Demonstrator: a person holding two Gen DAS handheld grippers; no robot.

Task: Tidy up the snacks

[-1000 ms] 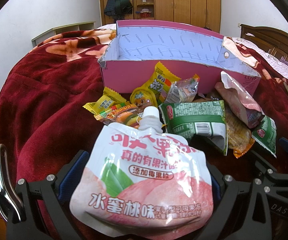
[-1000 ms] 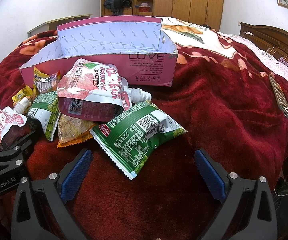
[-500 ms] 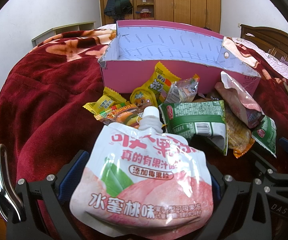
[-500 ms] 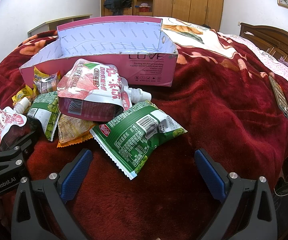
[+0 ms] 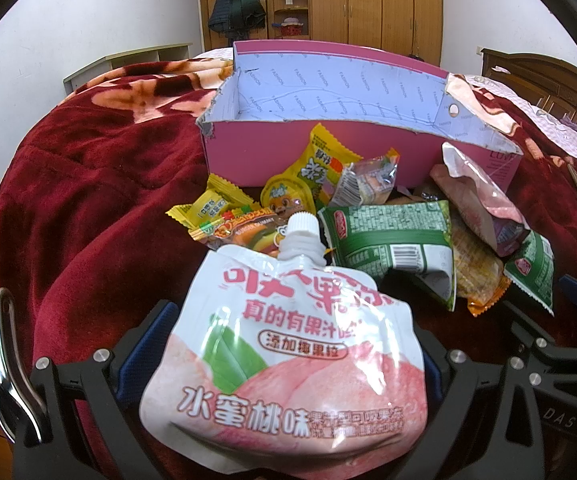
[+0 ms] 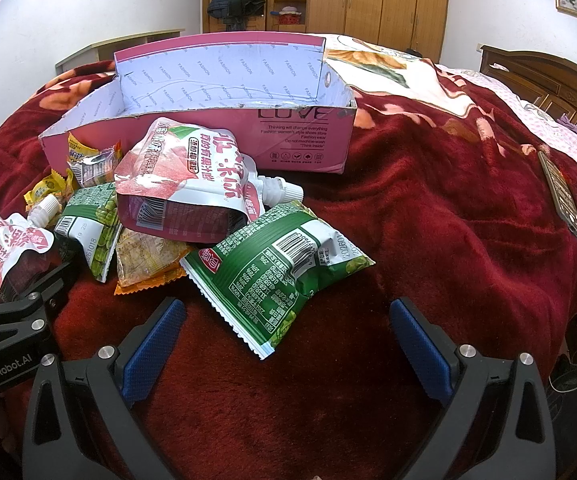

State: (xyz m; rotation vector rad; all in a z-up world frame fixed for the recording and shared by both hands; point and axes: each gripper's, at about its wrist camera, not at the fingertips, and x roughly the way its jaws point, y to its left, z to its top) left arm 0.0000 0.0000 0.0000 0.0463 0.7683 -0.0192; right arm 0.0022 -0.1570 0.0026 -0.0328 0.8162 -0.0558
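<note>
Through the left wrist camera, the left gripper (image 5: 288, 364) pinches a white-and-pink peach jelly spout pouch (image 5: 288, 344) by its lower sides, white cap pointing toward the open pink cardboard box (image 5: 244, 156), which sits on a dark red plush blanket (image 5: 88, 200). Between that pouch and the box lie two small yellow sweet packets (image 5: 212, 208), a yellow round jelly cup (image 5: 286, 196), a clear-wrapped sweet (image 5: 368, 180) and a green pea-snack bag (image 5: 392, 240); the held pouch hides the blanket just below it. This view alone shows the box's near-left torn corner. The right wrist camera shows the right gripper (image 6: 288, 340) spread wide and holding nothing, above bare blanket short of the box. Only here are the box's printed front and a second peach spout pouch (image 6: 192, 188) seen in full, that pouch leaning on the box front, atop an orange-edged crisp packet (image 6: 148, 256) and touching a second green pea-snack bag (image 6: 276, 272). The held pouch (image 6: 4, 252) appears at the left edge, well left of the box. A flat dark remote-like object (image 6: 560, 196) lies far right of the box.
</note>
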